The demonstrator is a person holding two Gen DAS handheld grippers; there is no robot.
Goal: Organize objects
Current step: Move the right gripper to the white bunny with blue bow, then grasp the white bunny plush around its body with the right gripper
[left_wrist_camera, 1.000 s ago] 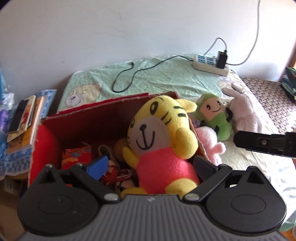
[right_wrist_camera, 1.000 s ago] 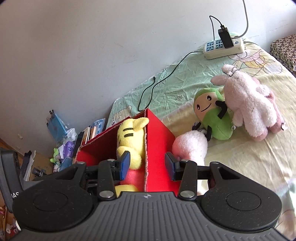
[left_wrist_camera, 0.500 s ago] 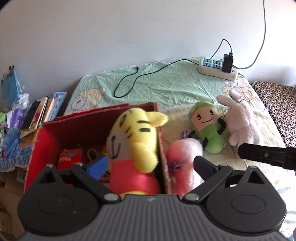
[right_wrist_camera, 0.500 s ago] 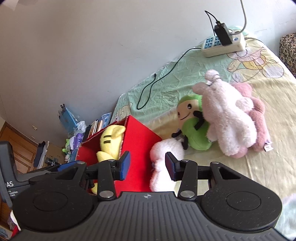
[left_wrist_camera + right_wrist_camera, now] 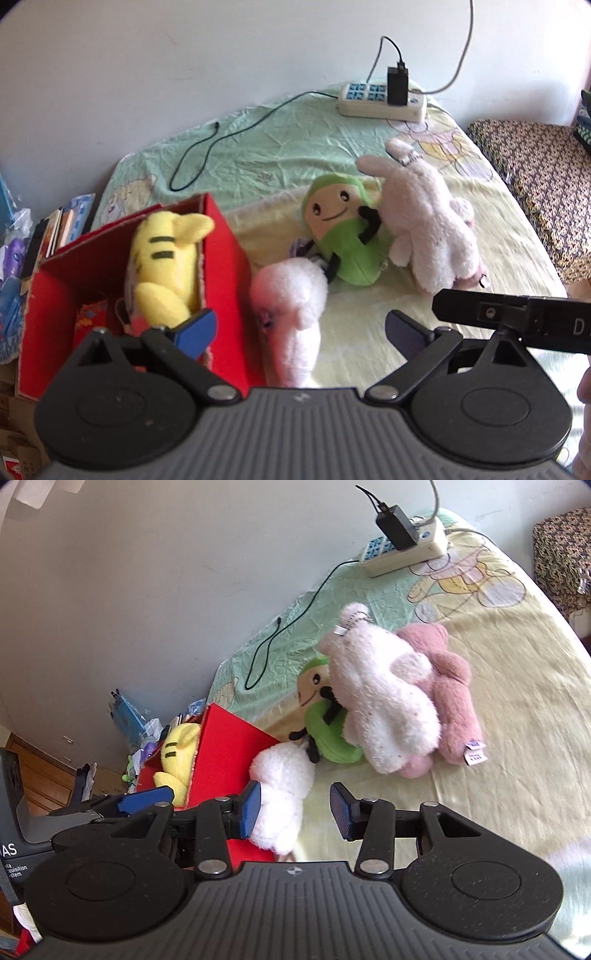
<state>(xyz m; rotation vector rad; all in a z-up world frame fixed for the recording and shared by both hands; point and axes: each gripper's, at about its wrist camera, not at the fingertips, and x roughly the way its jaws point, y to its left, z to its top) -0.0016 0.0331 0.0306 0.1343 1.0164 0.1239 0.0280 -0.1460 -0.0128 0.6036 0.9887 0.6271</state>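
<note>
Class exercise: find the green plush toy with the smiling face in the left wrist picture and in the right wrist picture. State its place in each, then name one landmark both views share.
Left wrist: green plush toy centre, right of the red box.
Right wrist: green plush toy centre, partly behind the pale pink rabbit.
Shared landmark: the white power strip by the wall.

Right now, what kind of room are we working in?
Probably a bedroom: a bed with a cartoon-print sheet, plush toys such as the green plush, and a power strip by the wall.
</note>
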